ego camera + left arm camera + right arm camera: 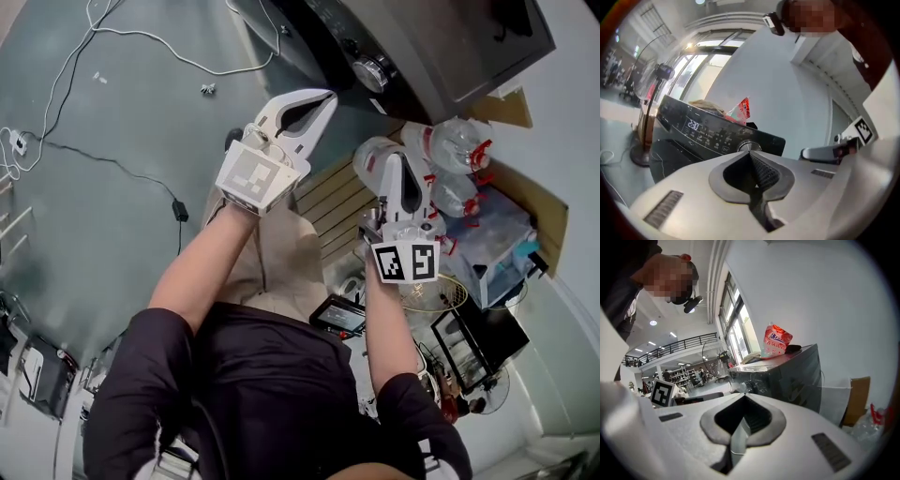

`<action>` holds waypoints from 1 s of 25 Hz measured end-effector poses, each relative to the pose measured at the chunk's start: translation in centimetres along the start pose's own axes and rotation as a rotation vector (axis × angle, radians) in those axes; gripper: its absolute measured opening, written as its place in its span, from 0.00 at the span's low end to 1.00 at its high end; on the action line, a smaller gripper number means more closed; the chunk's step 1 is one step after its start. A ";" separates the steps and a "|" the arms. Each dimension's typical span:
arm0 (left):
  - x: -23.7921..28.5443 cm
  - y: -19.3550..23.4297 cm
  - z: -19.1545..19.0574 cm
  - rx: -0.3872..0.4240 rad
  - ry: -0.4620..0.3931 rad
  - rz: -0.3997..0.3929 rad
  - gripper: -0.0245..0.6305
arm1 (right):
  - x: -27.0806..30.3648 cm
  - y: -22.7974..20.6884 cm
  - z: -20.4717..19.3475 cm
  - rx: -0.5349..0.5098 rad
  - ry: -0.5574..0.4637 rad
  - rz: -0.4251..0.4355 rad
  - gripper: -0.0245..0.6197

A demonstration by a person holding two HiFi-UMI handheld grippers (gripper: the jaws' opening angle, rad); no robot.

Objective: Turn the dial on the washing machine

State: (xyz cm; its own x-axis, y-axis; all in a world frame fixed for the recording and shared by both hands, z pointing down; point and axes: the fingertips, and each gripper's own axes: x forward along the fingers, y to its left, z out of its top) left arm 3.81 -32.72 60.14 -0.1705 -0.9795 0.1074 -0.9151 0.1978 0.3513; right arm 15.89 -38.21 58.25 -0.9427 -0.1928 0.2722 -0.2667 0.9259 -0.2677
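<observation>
On the front of the washing machine (441, 47), the dial (372, 72) is seen just ahead of the left gripper (323, 99), not yet touched. This gripper's jaws are clenched on nothing and aimed at the dial. The right gripper (397, 159), likewise closed and empty, is held farther from the washing machine, so the left is judged the nearer one.

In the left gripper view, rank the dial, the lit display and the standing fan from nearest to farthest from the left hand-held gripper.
1. Dial, straight ahead, closest.
2. Lit display, left of the dial.
3. Standing fan, far left.
</observation>
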 end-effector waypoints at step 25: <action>-4.2 2.0 16.0 0.108 0.001 -0.134 0.03 | -2.3 4.1 12.7 -0.089 -0.170 -0.254 0.04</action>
State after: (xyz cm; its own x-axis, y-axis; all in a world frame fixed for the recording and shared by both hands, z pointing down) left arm -3.12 -28.81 45.46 -0.0446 -0.9968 0.0670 -0.9636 0.0606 0.2603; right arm 14.46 -38.12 44.81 -0.8701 -0.4663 0.1595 -0.4865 0.8644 -0.1273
